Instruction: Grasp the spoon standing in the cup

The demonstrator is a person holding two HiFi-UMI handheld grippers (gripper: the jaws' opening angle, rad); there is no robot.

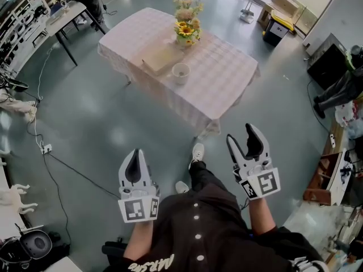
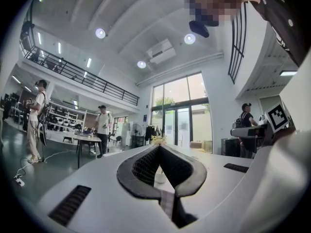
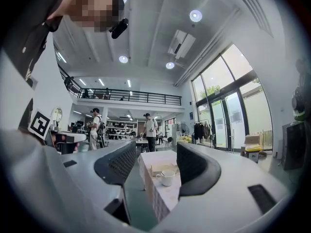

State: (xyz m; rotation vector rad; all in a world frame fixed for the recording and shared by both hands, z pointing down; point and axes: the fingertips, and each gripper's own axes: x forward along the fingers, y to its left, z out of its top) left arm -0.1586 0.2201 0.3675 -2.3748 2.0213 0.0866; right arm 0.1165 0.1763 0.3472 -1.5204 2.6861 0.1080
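Observation:
A white cup [image 1: 180, 72] stands on a table with a pink checked cloth [image 1: 227, 78], far ahead of me across the floor. The spoon in it is too small to make out. Both grippers hang near my waist, well short of the table. My left gripper [image 1: 136, 154] is shut with its jaw tips together and nothing held. My right gripper [image 1: 242, 136] is open and empty. Between the right gripper's [image 3: 155, 165] jaws I see the cup [image 3: 166, 177] on the table [image 3: 154, 198]. A sliver of the cup [image 2: 159, 177] shows through the left gripper [image 2: 158, 148].
A vase of sunflowers [image 1: 187, 27] and a flat wooden board [image 1: 161, 58] sit behind the cup. Grey floor lies between me and the table, with a cable and plug strip [image 1: 45, 148] at left. Two people [image 3: 148, 130] stand by a far desk [image 1: 65, 16].

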